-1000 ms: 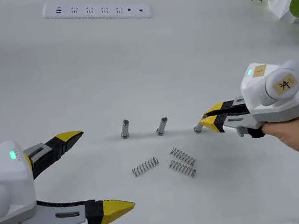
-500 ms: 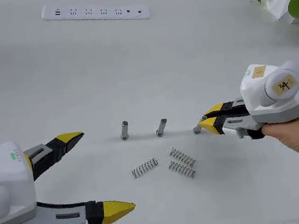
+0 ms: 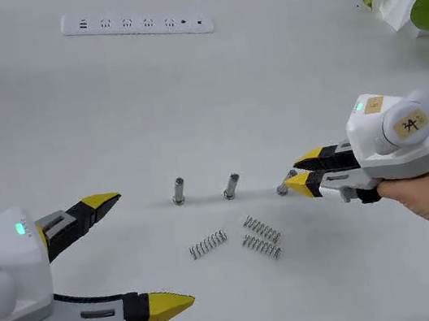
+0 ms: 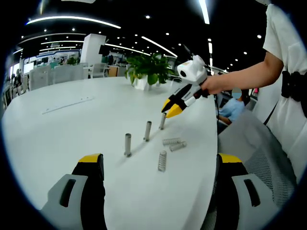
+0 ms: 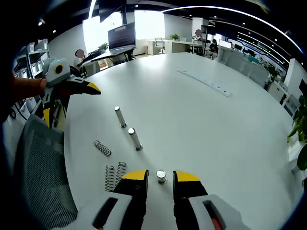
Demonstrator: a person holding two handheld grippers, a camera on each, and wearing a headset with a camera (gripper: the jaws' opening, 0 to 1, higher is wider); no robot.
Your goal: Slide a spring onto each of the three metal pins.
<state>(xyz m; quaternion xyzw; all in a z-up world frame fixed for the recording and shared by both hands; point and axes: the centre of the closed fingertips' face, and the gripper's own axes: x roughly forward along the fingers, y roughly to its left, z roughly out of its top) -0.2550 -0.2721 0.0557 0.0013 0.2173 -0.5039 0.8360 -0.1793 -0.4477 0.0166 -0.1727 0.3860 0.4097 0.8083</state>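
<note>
Mid-surface (image 3: 186, 91), well in from every edge: three metal pins (image 3: 231, 186) upright in a row, with three springs (image 3: 208, 243) lying loose on their near-edge side. Right gripper (image 3: 293, 175) straddles the rightmost pin (image 5: 161, 176), jaws slightly parted and not touching it, likely to steady it for loading. Left gripper (image 3: 151, 248) hovers toward the near left corner, jaws spread wide and empty, presumably poised to fetch a spring.

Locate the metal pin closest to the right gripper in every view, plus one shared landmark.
Head view: the pin stands right of centre, at the right gripper's yellow tips.
Left gripper view: farthest pin of the row, below the right gripper's tips.
Right gripper view: pin at bottom centre, between the open jaws.
Shared landmark: the white power strip.
</note>
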